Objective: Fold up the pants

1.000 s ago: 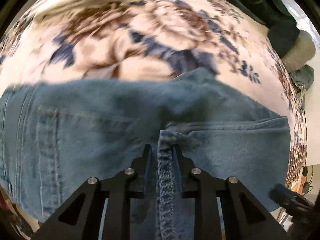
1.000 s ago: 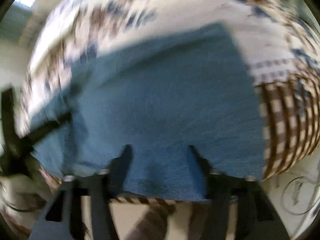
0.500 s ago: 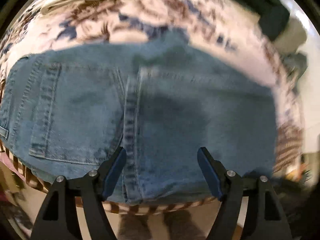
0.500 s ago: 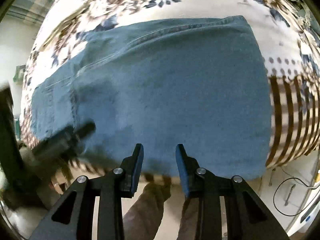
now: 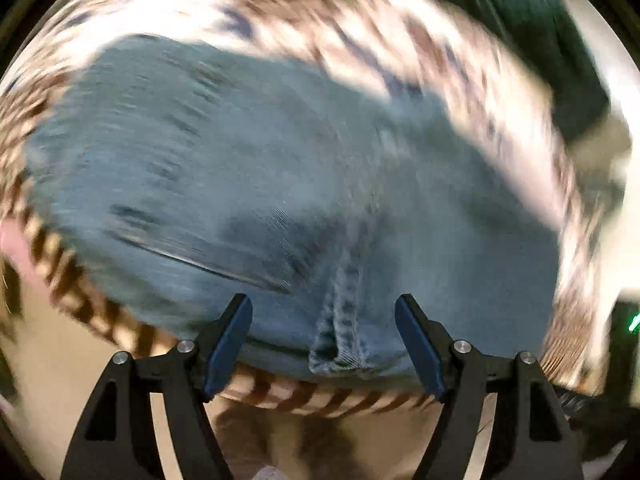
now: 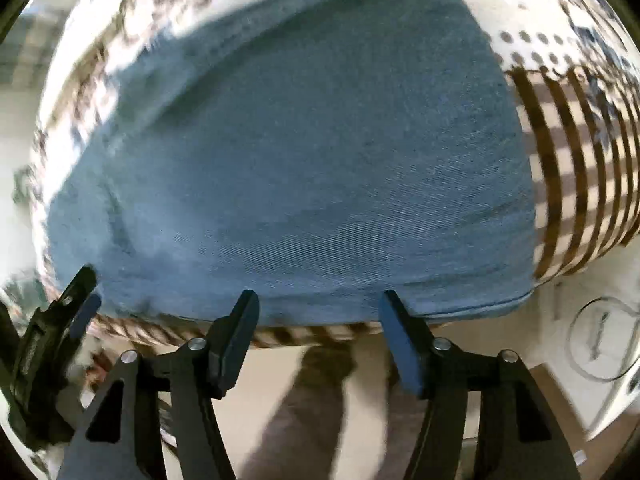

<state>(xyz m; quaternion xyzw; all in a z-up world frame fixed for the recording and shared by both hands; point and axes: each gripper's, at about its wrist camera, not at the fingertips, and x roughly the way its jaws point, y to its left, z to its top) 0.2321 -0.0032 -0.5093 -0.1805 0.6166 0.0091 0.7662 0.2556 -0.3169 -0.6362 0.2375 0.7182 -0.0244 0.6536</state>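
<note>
The jeans (image 6: 304, 168) lie folded into a flat packet on the patterned cloth (image 6: 568, 168), their near edge at the table's brink. Both tongs hover over that edge with nothing between the fingers — the left gripper (image 5: 323, 344) stands wide open above the thick seam (image 5: 342, 320), and the right gripper (image 6: 316, 340) is spreading its jaws, clear of the denim. The step looks like letting go after a fold. To do it well I'd lift straight off — no dragging across the top layer — and check the seam end isn't curling before another fold.
</note>
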